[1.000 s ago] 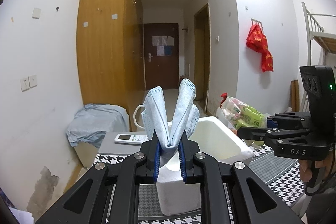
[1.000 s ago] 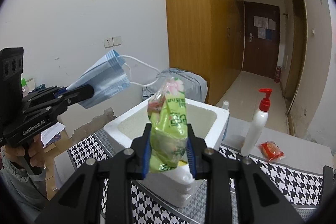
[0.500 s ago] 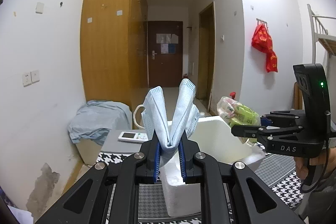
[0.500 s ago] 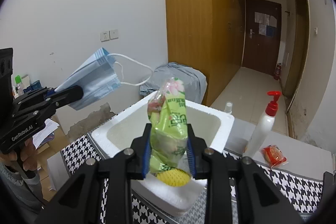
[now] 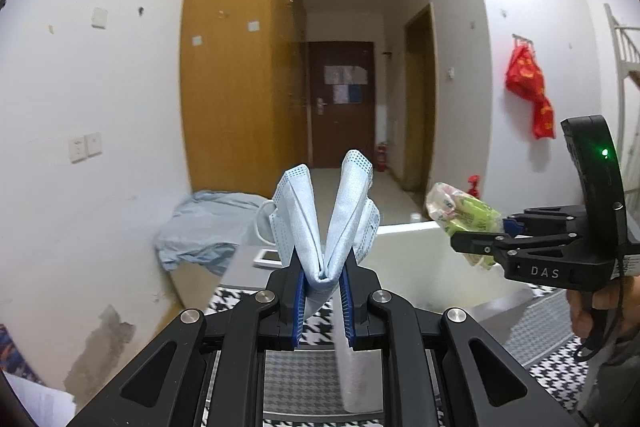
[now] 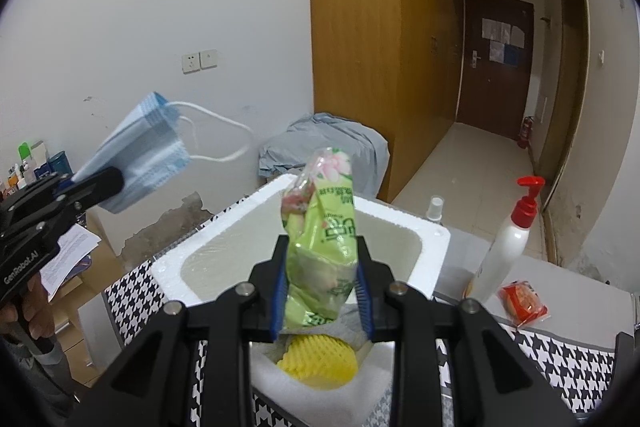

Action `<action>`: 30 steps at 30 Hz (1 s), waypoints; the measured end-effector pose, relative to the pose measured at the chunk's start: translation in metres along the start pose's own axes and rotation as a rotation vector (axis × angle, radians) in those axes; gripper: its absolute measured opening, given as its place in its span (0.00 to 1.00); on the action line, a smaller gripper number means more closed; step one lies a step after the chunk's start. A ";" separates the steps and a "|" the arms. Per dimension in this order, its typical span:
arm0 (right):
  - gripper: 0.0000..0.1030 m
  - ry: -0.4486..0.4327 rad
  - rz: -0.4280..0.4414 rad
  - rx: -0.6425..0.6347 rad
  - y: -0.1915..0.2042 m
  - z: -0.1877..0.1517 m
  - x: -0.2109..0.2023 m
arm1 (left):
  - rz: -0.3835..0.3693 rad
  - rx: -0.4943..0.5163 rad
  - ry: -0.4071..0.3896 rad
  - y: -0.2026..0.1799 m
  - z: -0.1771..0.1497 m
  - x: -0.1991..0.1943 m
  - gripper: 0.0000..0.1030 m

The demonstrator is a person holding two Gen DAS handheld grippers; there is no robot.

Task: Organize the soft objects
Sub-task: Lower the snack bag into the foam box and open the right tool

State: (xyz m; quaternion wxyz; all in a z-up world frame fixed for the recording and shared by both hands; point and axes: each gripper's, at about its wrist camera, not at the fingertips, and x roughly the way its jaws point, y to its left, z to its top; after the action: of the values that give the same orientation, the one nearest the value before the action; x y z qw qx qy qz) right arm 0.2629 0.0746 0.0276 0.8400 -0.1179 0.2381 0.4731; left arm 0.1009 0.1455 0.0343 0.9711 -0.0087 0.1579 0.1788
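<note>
Room: white walls, tall wooden wardrobe, corridor ending in a dark door. A houndstooth cloth covered the table.

Left gripper: jaws narrowed and clamped on a folded blue face mask. The mask stood up from the pads in a V, its white ear loops trailing on the far side.

Right gripper: jaws pinched on a green snack packet, held upright. Directly beyond and beneath its fingertips sat a white foam box, open on top. A yellow foam net lay inside the box, just under the packet.

To the right of the right gripper: a white pump bottle with a red head, and a red packet near its base, both outside the box.
</note>
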 end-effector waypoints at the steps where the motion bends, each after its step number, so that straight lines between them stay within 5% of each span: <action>1: 0.33 0.001 -0.002 0.000 0.000 0.001 0.001 | 0.011 0.002 0.000 -0.002 0.000 0.000 0.16; 13: 0.33 0.022 -0.021 0.009 -0.003 0.006 0.017 | 0.003 0.017 -0.006 -0.010 -0.001 -0.002 0.16; 14: 0.36 0.030 -0.031 0.011 -0.004 0.007 0.019 | 0.003 0.015 -0.004 -0.009 -0.002 -0.003 0.16; 16: 0.61 0.033 -0.036 0.016 -0.005 0.007 0.022 | 0.006 0.012 -0.004 -0.006 -0.002 -0.003 0.16; 18: 0.69 0.026 -0.025 0.026 -0.007 0.007 0.021 | 0.011 0.009 -0.004 -0.002 -0.002 -0.002 0.16; 21: 0.73 0.024 -0.024 0.025 -0.007 0.006 0.020 | 0.013 0.008 -0.002 -0.002 -0.002 -0.001 0.16; 28: 1.00 -0.014 -0.022 0.023 -0.006 0.006 0.008 | 0.008 0.004 0.005 -0.001 -0.001 0.002 0.16; 30: 1.00 -0.015 -0.026 0.013 -0.005 0.005 0.006 | 0.005 0.002 0.008 -0.002 0.000 0.003 0.16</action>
State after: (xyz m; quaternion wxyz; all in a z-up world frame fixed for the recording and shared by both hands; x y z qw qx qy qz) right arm 0.2712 0.0789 0.0290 0.8484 -0.1121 0.2335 0.4616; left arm 0.1041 0.1449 0.0330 0.9700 -0.0078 0.1621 0.1812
